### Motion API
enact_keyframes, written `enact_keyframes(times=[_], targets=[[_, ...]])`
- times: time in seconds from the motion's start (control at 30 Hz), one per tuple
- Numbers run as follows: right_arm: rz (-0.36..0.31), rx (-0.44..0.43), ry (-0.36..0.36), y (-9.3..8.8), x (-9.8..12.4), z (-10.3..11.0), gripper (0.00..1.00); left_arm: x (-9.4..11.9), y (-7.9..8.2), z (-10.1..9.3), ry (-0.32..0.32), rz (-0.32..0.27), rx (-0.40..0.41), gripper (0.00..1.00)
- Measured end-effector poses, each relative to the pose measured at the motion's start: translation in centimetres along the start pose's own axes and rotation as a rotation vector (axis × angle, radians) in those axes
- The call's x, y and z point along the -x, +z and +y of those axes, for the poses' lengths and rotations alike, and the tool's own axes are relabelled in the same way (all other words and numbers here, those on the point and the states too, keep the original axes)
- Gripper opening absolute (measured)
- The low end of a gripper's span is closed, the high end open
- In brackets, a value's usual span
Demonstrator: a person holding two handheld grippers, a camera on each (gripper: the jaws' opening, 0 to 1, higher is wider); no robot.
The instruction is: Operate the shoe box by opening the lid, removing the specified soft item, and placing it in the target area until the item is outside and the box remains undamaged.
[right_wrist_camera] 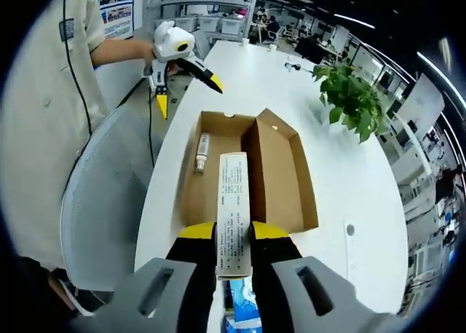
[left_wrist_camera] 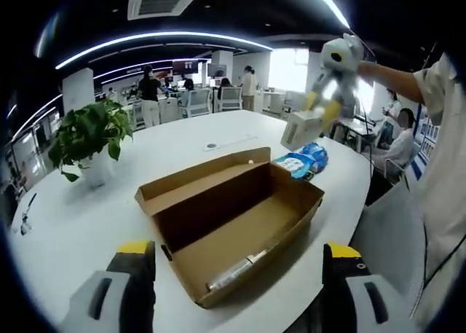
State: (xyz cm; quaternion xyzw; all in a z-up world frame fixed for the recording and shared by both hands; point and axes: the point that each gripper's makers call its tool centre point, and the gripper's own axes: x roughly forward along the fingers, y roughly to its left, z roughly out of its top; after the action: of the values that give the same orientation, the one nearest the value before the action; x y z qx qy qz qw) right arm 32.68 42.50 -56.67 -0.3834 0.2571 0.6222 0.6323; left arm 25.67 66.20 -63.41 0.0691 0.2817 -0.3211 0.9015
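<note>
The shoe box (left_wrist_camera: 231,224) lies open on the white table (left_wrist_camera: 167,147), lid flap folded back flat, so the interior is reachable from above; a slim tube (left_wrist_camera: 237,272) rests on its floor near one end wall. A white carton (right_wrist_camera: 234,215) is clamped between the jaws of the right gripper (right_wrist_camera: 234,234), which are closed on its narrow sides and hold it raised above the box; judged from this, the item is already clear of the box and awaits placement. The left gripper (left_wrist_camera: 240,264) hovers at the box's near end, jaws spread wide and holding nothing. A blue packet (left_wrist_camera: 304,160) lies just beyond the box, and a potted plant (left_wrist_camera: 91,136) stands well apart. The carton's lower end is cut off between the jaws, its print is illegible, and the tube's label cannot be read.
</note>
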Motion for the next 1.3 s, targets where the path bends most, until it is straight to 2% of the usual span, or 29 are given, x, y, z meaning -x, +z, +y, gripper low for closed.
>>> enact_keyframes(times=[0.4, 0.77, 1.07, 1.3], targets=[[0.074, -0.006, -0.068, -4.8, 3.5, -2.6, 0.14, -0.7, 0.4, -0.4, -0.014, 0.010, -0.004, 0.96], [0.137, -0.015, -0.104, -9.4, 5.0, -5.0, 0.15, -1.5, 0.4, -0.5, -0.020, 0.026, 0.006, 0.95], [0.173, -0.037, -0.131, -13.1, 5.0, -7.1, 0.15, -2.1, 0.4, -0.1, -0.011, 0.034, 0.022, 0.93], [0.222, -0.057, -0.139, -17.5, 4.2, -9.0, 0.15, -2.5, 0.3, 0.2, -0.005, 0.049, 0.028, 0.92]])
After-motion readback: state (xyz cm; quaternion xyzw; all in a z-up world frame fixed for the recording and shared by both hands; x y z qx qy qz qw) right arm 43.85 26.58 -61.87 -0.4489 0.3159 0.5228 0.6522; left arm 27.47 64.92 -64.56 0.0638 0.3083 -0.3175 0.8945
